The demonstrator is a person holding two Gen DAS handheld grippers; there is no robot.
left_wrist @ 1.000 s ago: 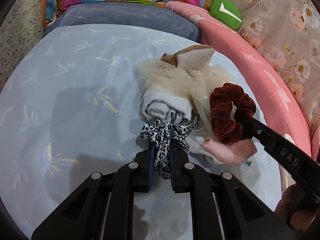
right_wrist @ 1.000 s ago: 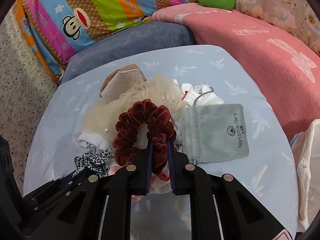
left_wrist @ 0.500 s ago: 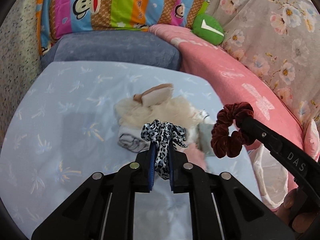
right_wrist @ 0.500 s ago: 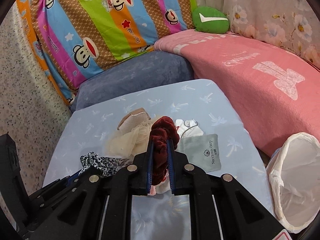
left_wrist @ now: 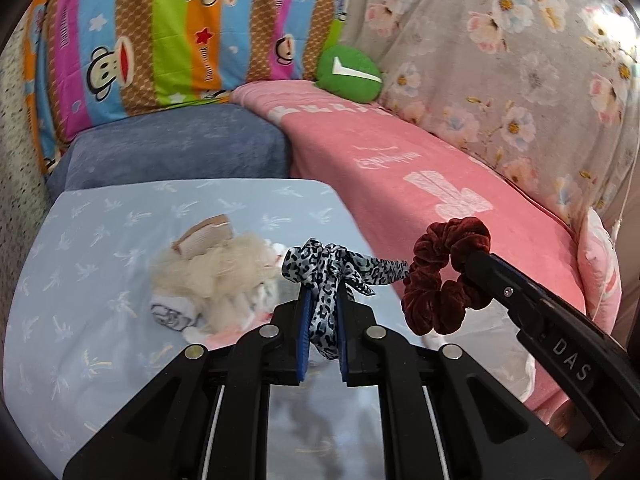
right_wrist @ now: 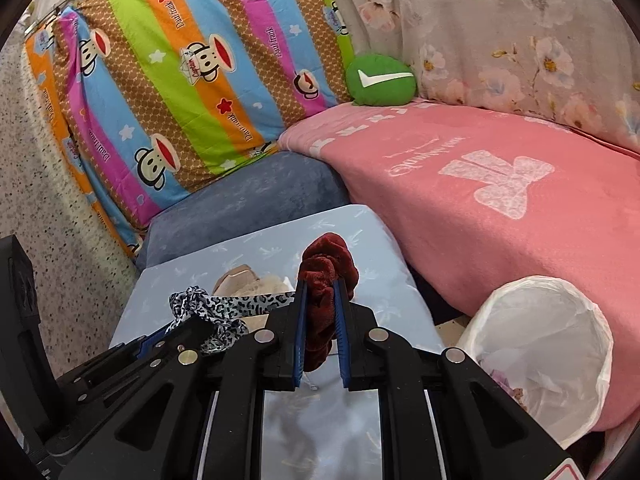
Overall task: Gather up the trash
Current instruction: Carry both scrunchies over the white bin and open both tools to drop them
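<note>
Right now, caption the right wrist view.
Right tool lifts maroon scrunchie beside lined trash bin.

White letters "DAS" stood on the black arm of the right gripper at the near right. The striped monkey-print pillow at the far left carried repeated small script that looked like "Dad frank", and "Captain" on one monkey's cap. The pink blanket bore pale cursive lettering, too faint to read. The green cushion showed a white check mark.

Bin mouth unobstructed — pink blanket alongside
</note>
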